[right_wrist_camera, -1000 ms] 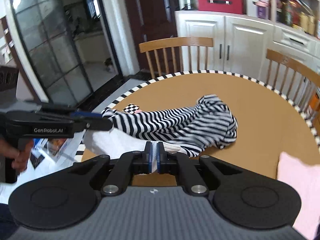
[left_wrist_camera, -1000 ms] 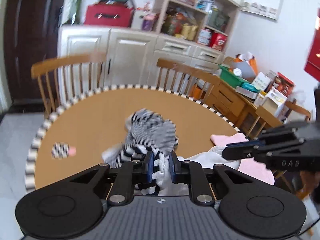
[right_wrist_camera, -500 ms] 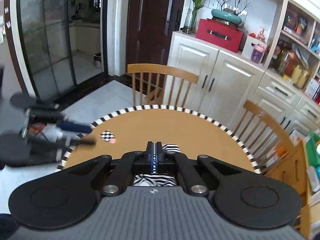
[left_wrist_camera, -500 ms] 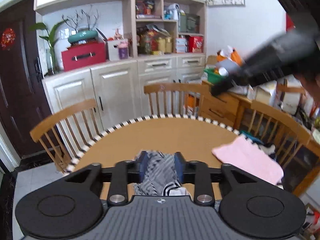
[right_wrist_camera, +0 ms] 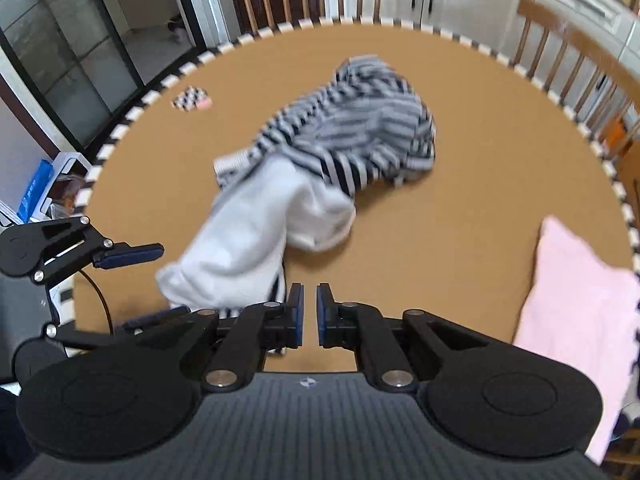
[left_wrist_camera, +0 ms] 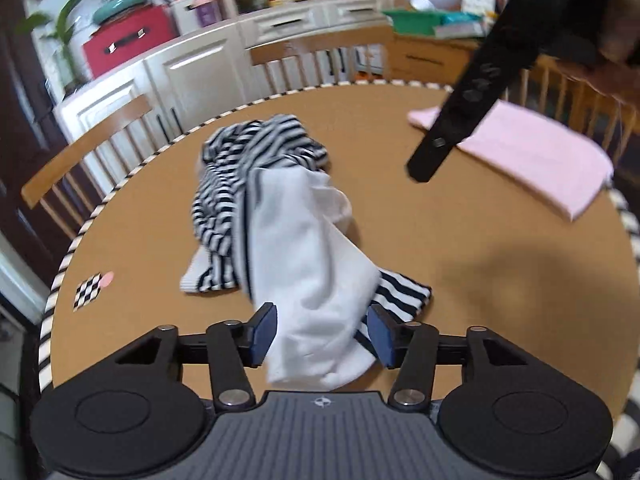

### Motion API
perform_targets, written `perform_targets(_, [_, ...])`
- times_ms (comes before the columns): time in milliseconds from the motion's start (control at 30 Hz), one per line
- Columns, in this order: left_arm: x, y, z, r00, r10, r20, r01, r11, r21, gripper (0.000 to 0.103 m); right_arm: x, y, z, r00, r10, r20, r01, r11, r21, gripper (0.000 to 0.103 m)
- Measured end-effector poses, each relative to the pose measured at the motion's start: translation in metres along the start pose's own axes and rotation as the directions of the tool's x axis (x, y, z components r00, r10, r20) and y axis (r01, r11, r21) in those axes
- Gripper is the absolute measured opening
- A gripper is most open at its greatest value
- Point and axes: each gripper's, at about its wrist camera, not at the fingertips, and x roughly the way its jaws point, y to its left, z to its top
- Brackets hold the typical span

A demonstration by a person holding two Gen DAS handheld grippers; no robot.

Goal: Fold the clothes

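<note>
Striped black-and-white fabric with a plain white lining, one crumpled garment (left_wrist_camera: 280,208), lies in a heap near the middle of the round brown tabletop (left_wrist_camera: 460,240), its white part trailing toward the near edge. A folded pink cloth (left_wrist_camera: 532,156) sits well apart on the right side, already flat.

The left tool (left_wrist_camera: 322,334) has just been opening: its blue pads stand about half apart with the white end of the garment lying between them, and neither pad seems to press on it, so the cloth looks released rather than held. The right tool (right_wrist_camera: 310,314) has just opened a crack; only a narrow gap shows between its pads, nothing is in that gap, and bare tabletop shows below it. The garment's edge lies just to its left.

Folding has barely begun on this piece, by my reading: it is bunched, partly inside out, with no clean edge showing. The risk from here is a blind pinch. If either tool closes on the heap as it lies, it may catch two layers at once, or the lining alone, and lifting would then twist the bundle tighter instead of spreading it. The right tool's slim opening could also skid over the fabric and grip nothing. Both pictures are blurred, so seams and corners cannot be made out.
</note>
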Motion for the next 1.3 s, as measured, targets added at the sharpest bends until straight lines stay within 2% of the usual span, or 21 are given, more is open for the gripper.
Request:
perform_targets(67, [0.008,-0.011,-0.002,1.000,-0.009,0.004,0.009,1.000,0.010,0.055,0.009,-0.002,-0.005,1.000,-0.009,0.004,0.010,1.000,-0.024,0.016])
perform_targets(133, [0.017,-0.021,-0.001,1.000,-0.019,0.014,0.019,1.000,0.014,0.057,0.018,-0.010,-0.003,1.000,-0.004,0.013,0.005,1.000,-0.016,0.029])
perform_targets(267, [0.041,-0.035,-0.004,0.999,0.016,-0.028,-0.014,0.998,0.063,0.055,0.040,-0.029,-0.002,1.000,0.024,-0.001,-0.024,0.999,0.049,0.029])
perform_targets(367, [0.050,-0.037,-0.009,0.998,0.030,-0.060,-0.026,0.997,0.072,0.053,0.047,-0.039,0.001,0.999,0.040,-0.005,-0.040,0.998,0.056,0.029])
perform_targets(433, [0.045,-0.035,-0.011,0.998,0.030,-0.051,-0.027,0.998,0.056,0.034,0.050,-0.041,0.002,0.999,0.045,-0.002,-0.045,0.998,0.034,0.036])
perform_targets(467, [0.042,-0.034,-0.013,0.998,0.030,-0.047,-0.027,0.998,0.048,0.020,0.051,-0.042,0.003,0.999,0.051,0.002,-0.051,0.999,0.017,0.038])
perform_targets(500, [0.040,-0.033,-0.014,0.999,0.030,-0.042,-0.028,0.999,0.040,0.015,0.052,-0.042,0.004,0.998,0.055,0.008,-0.055,0.998,-0.002,0.040])
perform_targets(633, [0.019,-0.009,-0.018,0.998,0.064,-0.007,-0.065,0.995,-0.071,0.011,0.059,-0.038,0.007,0.997,0.057,0.054,-0.051,0.992,-0.111,0.045])
perform_targets(767, [-0.002,0.023,-0.023,0.995,0.100,-0.001,-0.098,0.974,-0.204,0.011,0.068,-0.036,0.009,0.993,0.077,0.086,-0.056,0.972,-0.227,0.048])
perform_targets(933, [0.003,0.073,-0.020,0.988,0.143,-0.051,-0.152,0.944,-0.292,0.011,0.078,-0.032,0.015,0.986,0.120,0.119,-0.071,0.933,-0.354,0.056])
perform_targets(1067, [0.011,0.101,-0.013,0.983,0.166,-0.072,-0.180,0.931,-0.317,0.011,0.084,-0.030,0.023,0.976,0.157,0.154,-0.073,0.892,-0.446,0.062])
perform_targets(1167, [0.014,0.107,-0.010,0.984,0.163,-0.073,-0.178,0.933,-0.312,0.011,0.088,-0.023,0.027,0.969,0.193,0.156,-0.086,0.851,-0.519,0.058])
perform_targets(1200, [0.015,0.108,-0.010,0.984,0.160,-0.073,-0.175,0.935,-0.308,0.011,0.088,-0.020,0.027,0.967,0.196,0.162,-0.079,0.837,-0.541,0.051])
perform_targets(1267, [0.017,0.109,-0.010,0.985,0.153,-0.073,-0.168,0.939,-0.299,0.011,0.090,-0.013,0.029,0.969,0.192,0.155,-0.074,0.826,-0.559,0.046])
perform_targets(1300, [0.018,0.110,-0.010,0.986,0.150,-0.073,-0.165,0.941,-0.295,0.011,0.091,-0.010,0.031,0.971,0.185,0.149,-0.071,0.823,-0.563,0.037])
